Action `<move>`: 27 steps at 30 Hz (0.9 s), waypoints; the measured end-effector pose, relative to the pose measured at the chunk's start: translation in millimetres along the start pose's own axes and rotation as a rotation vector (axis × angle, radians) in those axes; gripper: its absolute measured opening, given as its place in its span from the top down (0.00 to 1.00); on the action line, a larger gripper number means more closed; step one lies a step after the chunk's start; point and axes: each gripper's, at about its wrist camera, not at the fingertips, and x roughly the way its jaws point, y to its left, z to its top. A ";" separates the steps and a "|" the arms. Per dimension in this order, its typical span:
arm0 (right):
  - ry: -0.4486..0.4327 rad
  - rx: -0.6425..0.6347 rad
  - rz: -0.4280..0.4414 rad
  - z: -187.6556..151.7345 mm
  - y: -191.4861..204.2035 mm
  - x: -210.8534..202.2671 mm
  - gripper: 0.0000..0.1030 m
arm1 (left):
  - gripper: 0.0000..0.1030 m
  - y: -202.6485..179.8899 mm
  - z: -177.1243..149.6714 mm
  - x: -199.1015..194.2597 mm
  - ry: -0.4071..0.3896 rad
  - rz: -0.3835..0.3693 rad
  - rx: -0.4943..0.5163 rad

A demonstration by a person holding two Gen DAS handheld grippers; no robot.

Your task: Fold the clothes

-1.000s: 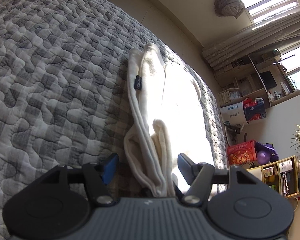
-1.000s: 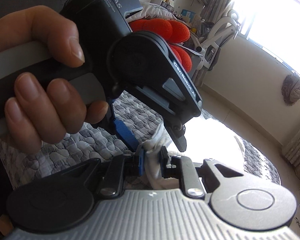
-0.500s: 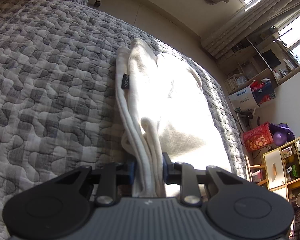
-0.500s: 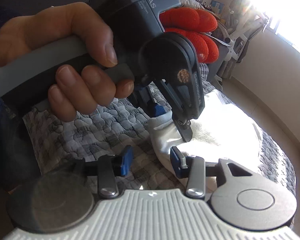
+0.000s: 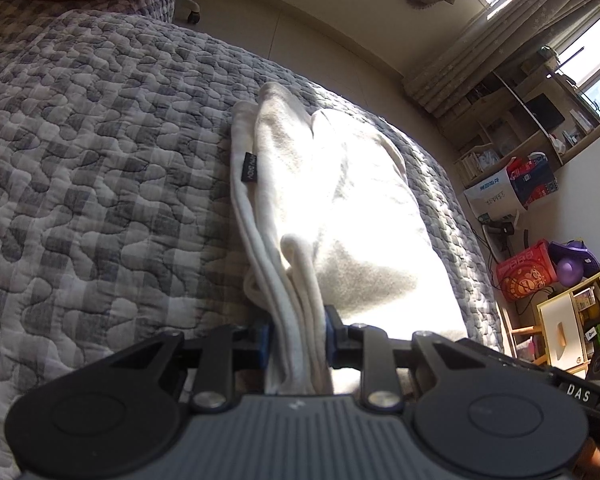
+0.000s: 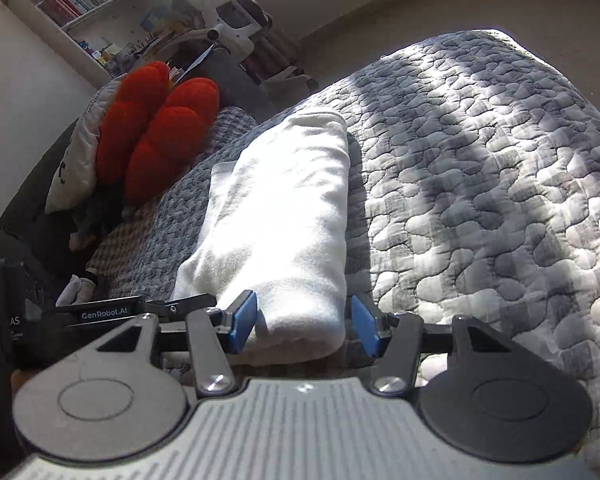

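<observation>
So the white garment is lying on the bed's grey quilt, already folded down into a long narrow bundle, and it's sitting close to the bed's edge on the side where the floor and the shelves are showing. The thing the next move is hanging on: the bundle's long axis is running straight away from both claws, so they're both working at the same near end of it, side by side. The left claw is closed tight on the stacked layered edges at that near end, the blue pads pinching the folds between them, with the little black label sitting further along the same edge. The right claw is wide open, its two blue pads straddling the rounded near end of the garment; the left pad is looking like it's just touching the cloth, the right pad is just beside it, and nothing is gripped yet. I'm guessing the right one is about to bite down so both can carry that end over toward the far end, the one by the red cushion, for another fold. Since the layers are thick, I'd worry about the right claw catching only the top ones.
</observation>
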 end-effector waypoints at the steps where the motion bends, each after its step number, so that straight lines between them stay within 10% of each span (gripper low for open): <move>1: 0.007 0.016 -0.004 0.4 -0.9 2.2 0.42 | 0.75 -0.6 -0.2 0.3 -0.001 0.002 0.003; 27: -0.095 -0.248 -0.190 -24.4 33.9 28.4 0.46 | 0.76 -35.3 -13.4 1.3 -0.095 0.199 0.266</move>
